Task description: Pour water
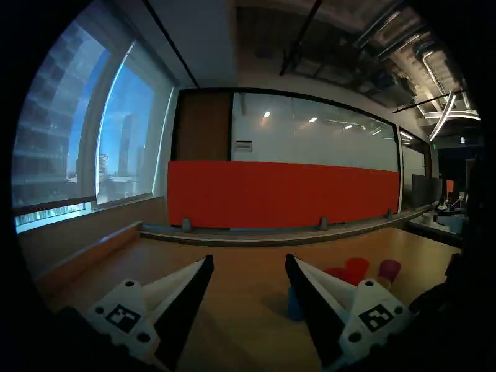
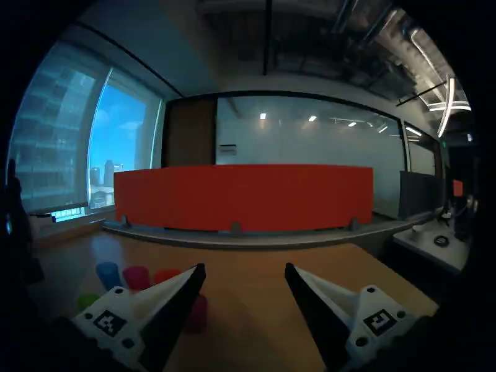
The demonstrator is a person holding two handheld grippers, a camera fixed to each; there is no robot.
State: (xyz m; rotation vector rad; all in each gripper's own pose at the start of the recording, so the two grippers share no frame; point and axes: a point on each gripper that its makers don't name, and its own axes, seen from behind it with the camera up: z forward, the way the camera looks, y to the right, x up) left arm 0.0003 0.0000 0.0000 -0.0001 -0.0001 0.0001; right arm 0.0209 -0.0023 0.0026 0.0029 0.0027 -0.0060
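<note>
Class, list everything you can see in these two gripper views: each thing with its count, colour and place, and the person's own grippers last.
table: one, brown wood, under both grippers
cups: at least five, on the table left of the right gripper: blue cup, pink cup, red cup, green cup, dark cup partly behind a finger
partition: one, red, along the table's far edge
windows: several panes, blue daylight, left wall
ceiling lights: white strips, upper right
left gripper: one, white and black, open, holding nothing
right gripper: one, white and black, open, holding nothing
</note>
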